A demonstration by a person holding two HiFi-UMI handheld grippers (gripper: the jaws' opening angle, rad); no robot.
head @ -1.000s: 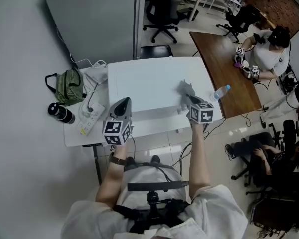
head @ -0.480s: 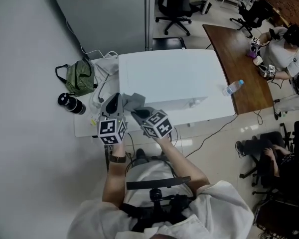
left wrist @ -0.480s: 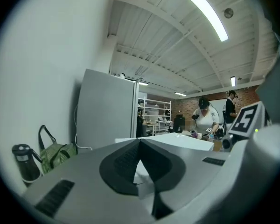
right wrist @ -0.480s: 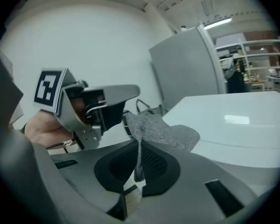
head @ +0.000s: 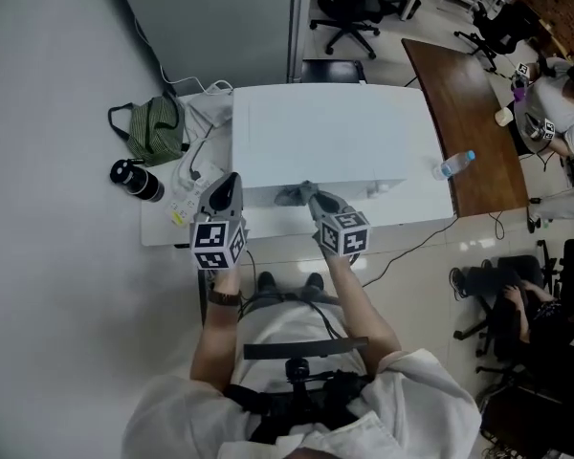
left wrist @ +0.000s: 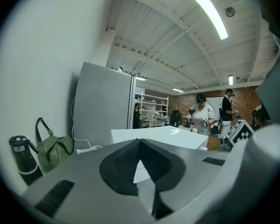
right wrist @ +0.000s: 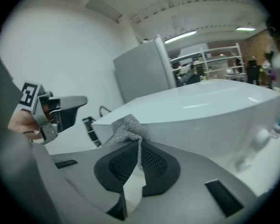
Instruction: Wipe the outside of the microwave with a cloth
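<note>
Firmly, right tongs [right wrist: 139, 143] (jaws together) pinch cloth [right wrist: 125, 128] beside microwave [head: 335, 142].

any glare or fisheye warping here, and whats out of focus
Head view: even light, no glare on the microwave. Left gripper view: fisheye with dark corners, ceiling strip light blown out. Right gripper view: same warping, pale reflected streaks on the microwave top, cloth sharp, right edge smeared.

Smooth white microwave [head: 330, 142] with a faint sheen on top. Grey cloth [right wrist: 127, 127], coarse open knit. Matt grey plastic right gripper [right wrist: 139, 148] with ribbed black pads [right wrist: 156, 164]. Striped green fabric bag [head: 156, 130]. Brown wood desk [head: 464, 122].
</note>
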